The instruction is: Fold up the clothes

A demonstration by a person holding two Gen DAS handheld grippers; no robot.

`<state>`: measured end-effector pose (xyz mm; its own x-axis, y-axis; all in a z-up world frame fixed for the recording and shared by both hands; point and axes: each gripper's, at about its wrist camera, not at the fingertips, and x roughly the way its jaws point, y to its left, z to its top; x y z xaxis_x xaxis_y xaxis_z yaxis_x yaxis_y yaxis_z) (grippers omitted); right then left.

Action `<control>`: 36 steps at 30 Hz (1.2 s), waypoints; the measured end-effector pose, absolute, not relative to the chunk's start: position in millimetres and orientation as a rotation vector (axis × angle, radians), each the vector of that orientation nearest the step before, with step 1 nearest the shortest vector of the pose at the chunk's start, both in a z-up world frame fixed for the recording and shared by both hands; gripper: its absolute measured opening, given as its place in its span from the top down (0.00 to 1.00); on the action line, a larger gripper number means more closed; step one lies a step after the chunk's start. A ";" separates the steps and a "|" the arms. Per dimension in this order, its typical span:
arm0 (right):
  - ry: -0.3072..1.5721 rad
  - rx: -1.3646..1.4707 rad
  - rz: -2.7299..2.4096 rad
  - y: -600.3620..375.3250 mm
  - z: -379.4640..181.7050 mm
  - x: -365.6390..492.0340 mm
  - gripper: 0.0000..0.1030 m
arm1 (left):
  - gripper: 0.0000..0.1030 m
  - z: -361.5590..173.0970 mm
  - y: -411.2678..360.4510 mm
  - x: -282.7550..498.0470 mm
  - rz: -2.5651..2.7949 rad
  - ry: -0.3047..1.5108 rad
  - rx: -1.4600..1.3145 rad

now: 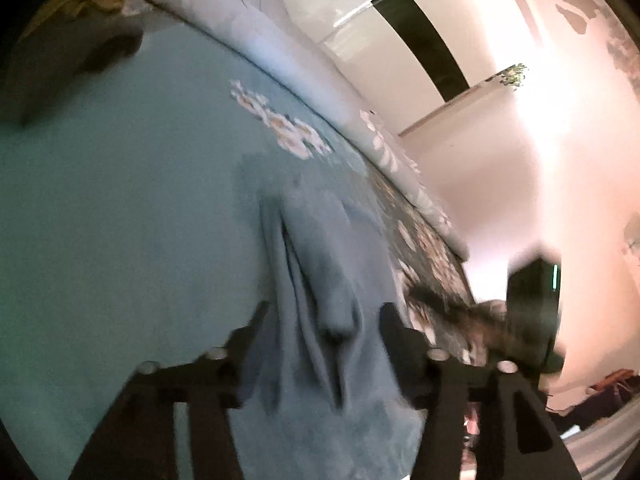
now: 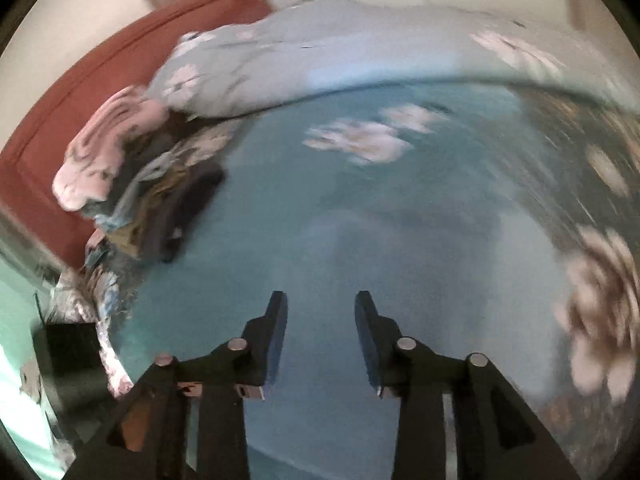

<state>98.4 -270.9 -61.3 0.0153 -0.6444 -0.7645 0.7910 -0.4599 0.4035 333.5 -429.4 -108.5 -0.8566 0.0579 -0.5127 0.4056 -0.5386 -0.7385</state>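
Note:
A blue-grey garment (image 1: 320,288) lies bunched in long folds on the teal bed sheet (image 1: 120,220). My left gripper (image 1: 326,320) stands open and wide, and the bunched cloth runs up between its fingers (image 1: 256,332), touching both. In the right wrist view the same kind of blue-grey cloth (image 2: 400,248) spreads flat and blurred on the teal sheet (image 2: 272,200). My right gripper (image 2: 320,304) hovers over it, open, with nothing between its blue pads (image 2: 280,332).
A pile of mixed clothes (image 2: 160,196) with a pink piece (image 2: 104,148) sits at the left by the red headboard (image 2: 80,76). A pale floral quilt (image 2: 320,52) lies along the back. A dark floral cover (image 1: 432,256) edges the bed.

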 end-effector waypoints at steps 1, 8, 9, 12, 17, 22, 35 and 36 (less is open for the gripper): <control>0.118 1.211 -1.686 -251.7 -69.5 92.2 0.63 | 0.34 -108.2 -437.3 326.2 -2.484 1.372 0.738; -0.172 1.336 -1.555 -192.8 -115.9 90.9 0.46 | 0.31 -140.1 -493.5 260.8 -2.382 1.323 0.918; -0.209 1.351 -1.530 -186.5 -122.2 91.9 0.45 | 0.31 -144.5 -498.1 252.6 -2.370 1.317 0.950; -0.257 1.381 -1.468 -184.0 -136.6 100.8 0.45 | 0.31 -155.5 -507.4 236.7 -2.361 1.324 1.001; -0.345 1.353 -1.439 -190.3 -138.7 107.7 0.42 | 0.29 -156.4 -511.5 223.4 -2.405 1.388 0.989; -0.407 1.343 -1.412 -186.8 -141.0 108.4 0.46 | 0.31 -158.4 -505.2 211.2 -2.436 1.433 0.993; -0.449 1.320 -1.385 -178.0 -121.2 68.7 0.84 | 0.79 -145.3 -485.3 240.9 -2.382 1.486 0.785; -0.429 1.305 -1.384 -181.3 -114.5 61.1 0.84 | 0.80 -138.9 -480.7 249.6 -2.389 1.479 0.748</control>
